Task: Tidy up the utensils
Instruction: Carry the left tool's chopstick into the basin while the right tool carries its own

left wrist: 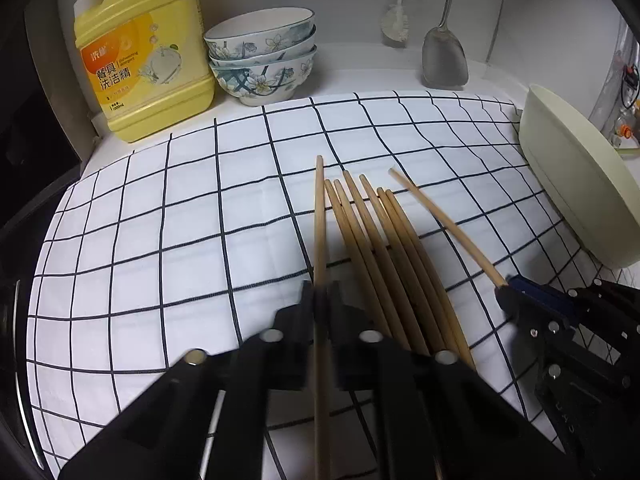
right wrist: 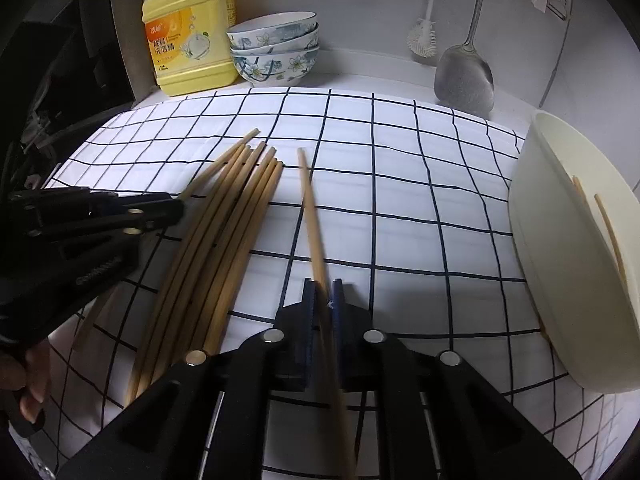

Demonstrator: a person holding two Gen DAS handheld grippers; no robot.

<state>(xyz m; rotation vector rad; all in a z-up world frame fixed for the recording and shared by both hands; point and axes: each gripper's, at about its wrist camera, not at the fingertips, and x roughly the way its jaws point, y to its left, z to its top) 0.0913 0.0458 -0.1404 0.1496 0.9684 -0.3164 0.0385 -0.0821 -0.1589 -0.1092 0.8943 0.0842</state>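
Left wrist view shows our left gripper [left wrist: 320, 300] and right gripper [left wrist: 505, 286] each pinching one chopstick [left wrist: 319, 220] beside the pile [left wrist: 384, 256] on the cloth [left wrist: 160, 220], so next we judge they go into the bin [left wrist: 580, 184].

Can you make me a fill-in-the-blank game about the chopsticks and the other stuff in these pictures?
1. Each gripper is shut on one ____.
2. The loose chopsticks lie on a checked ____.
3. The stack of flowered bowls stands beside a ____ bottle of dish soap.
4. The left gripper and the right gripper are both ____, not open.

Missing words: chopstick; cloth; yellow; shut
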